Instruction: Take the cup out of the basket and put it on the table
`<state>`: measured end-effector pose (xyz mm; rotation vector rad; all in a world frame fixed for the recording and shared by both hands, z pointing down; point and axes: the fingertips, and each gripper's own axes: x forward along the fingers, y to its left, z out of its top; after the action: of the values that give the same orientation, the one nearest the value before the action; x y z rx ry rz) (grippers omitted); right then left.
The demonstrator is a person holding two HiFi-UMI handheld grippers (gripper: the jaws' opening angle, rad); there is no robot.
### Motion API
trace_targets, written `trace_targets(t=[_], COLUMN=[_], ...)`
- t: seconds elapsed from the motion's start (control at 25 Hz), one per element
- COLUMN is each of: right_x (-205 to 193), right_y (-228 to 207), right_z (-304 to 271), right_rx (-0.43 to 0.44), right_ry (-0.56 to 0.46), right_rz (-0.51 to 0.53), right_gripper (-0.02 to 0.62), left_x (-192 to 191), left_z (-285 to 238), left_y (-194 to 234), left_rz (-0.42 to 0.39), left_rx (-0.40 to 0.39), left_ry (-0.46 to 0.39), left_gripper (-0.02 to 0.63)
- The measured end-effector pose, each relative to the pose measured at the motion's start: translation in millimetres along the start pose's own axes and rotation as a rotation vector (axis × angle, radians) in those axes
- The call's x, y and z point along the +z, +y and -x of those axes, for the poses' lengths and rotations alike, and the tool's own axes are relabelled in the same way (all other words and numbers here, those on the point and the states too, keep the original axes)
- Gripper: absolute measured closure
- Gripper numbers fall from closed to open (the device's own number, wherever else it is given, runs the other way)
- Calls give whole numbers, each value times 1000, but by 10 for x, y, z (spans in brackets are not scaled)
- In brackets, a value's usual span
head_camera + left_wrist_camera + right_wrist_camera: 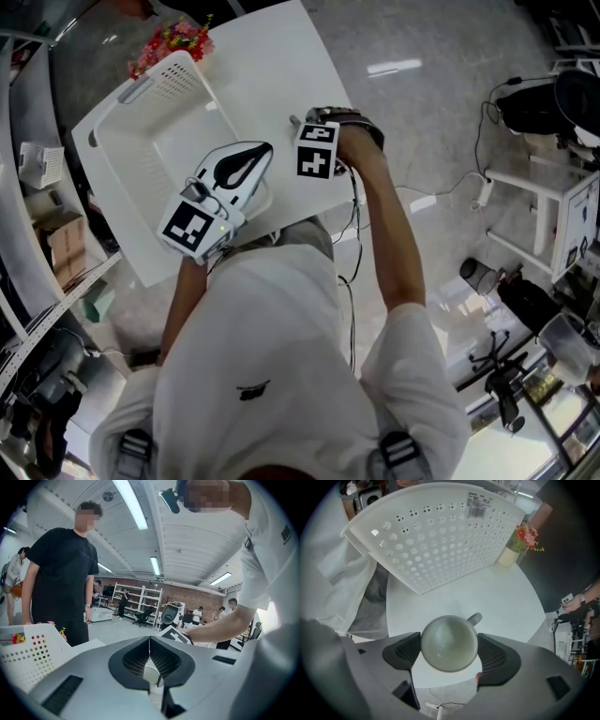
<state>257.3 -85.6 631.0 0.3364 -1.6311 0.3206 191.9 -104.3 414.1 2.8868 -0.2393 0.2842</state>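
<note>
Pointing straight down, right tool (449, 645) clamping white cup (448, 639) over table (499, 597), left tool (149, 642) closed

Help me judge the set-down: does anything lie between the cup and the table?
Nothing visible does. The cup, gripped by the right hand-held gripper, is over bare table; the basket and flowers stand beyond it, clear of that spot.

One cup (449, 643), one basket (440, 545)
</note>
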Motion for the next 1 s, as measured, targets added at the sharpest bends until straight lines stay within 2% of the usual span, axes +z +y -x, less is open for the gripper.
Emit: trace_targets(t=[1.0], right_x=[-4], right_y=[-39], right_z=[147], right_rx=[3], right_ry=[3], right_rz=[20], right_gripper=[208], left_x=[19], left_z=[6], left_y=[13], left_rz=[1], left_rx=[-12], left_ry=[-9], left_gripper=[594])
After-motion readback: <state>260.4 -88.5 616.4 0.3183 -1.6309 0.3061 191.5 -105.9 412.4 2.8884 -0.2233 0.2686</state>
